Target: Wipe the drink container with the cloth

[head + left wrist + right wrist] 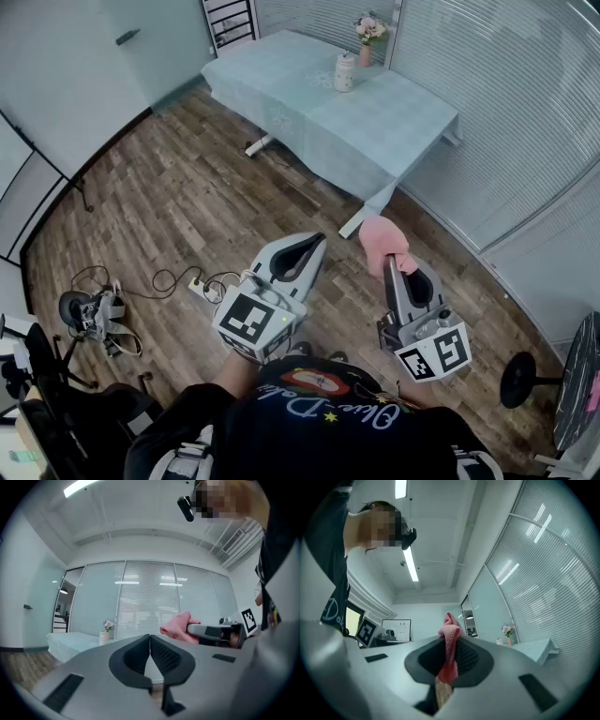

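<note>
1 pink cloth (383,241) clamped in right gripper (394,267)

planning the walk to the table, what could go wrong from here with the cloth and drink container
1. The cloth is pinched in the right gripper with most of it bunched past the jaws; it might slip mid-wipe.
2. The left gripper is shut and empty, so the drink container could tip if wiped unsteadied, and a flower vase stands close by.
3. Cables on the floor could catch a foot.
</note>
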Available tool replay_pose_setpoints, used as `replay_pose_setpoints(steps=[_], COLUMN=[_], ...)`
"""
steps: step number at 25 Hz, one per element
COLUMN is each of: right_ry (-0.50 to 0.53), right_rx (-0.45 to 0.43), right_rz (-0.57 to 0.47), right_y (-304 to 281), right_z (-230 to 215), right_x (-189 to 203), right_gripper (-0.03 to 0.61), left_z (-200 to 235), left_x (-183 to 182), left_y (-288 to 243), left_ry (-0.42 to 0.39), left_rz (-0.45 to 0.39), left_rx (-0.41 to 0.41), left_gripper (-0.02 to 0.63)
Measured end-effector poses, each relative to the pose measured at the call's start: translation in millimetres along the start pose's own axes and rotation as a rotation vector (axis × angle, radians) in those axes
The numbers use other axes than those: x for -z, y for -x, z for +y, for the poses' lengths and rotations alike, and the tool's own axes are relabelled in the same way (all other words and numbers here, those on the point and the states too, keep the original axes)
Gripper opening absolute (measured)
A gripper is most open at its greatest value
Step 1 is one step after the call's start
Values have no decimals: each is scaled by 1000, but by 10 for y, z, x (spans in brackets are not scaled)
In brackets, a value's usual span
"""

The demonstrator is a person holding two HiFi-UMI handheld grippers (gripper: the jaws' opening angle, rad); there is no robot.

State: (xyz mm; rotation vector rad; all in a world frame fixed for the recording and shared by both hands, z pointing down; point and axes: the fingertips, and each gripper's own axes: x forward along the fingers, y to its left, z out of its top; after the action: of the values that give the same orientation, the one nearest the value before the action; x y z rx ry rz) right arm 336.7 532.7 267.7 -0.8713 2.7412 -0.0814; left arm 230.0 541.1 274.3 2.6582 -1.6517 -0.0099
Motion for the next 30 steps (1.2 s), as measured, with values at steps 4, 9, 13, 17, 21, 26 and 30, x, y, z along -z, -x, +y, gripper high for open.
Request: replay_pose_setpoints(steps=[4, 9, 13, 17, 21, 26, 30], right_ry=[1, -23, -23, -16, 1, 12, 9], right_rx=[4, 16, 53, 114, 156, 206, 217], right_rz=[12, -8, -20, -14, 16, 29, 32], right_y=[-8, -26, 6, 90, 104, 133, 80], right_z=[42, 70, -9, -111, -167, -179, -169], right_x=[39, 30, 28, 36, 73, 132, 152], right_gripper=[23, 23, 25, 25, 25, 25, 25], left_z=[31, 93, 74, -15, -47, -39, 74], left_x=[21, 55, 64, 81, 81, 90, 127], left_y=[46, 40, -54, -193, -317, -318, -230], left_ry=[-2, 9, 14, 6, -3, -2, -7], left_rz=[1, 10, -7, -11, -11, -27, -5], left_rx=[-1, 18, 51, 109, 159, 198, 183], left_gripper=[5, 3, 4, 3, 3, 5, 5])
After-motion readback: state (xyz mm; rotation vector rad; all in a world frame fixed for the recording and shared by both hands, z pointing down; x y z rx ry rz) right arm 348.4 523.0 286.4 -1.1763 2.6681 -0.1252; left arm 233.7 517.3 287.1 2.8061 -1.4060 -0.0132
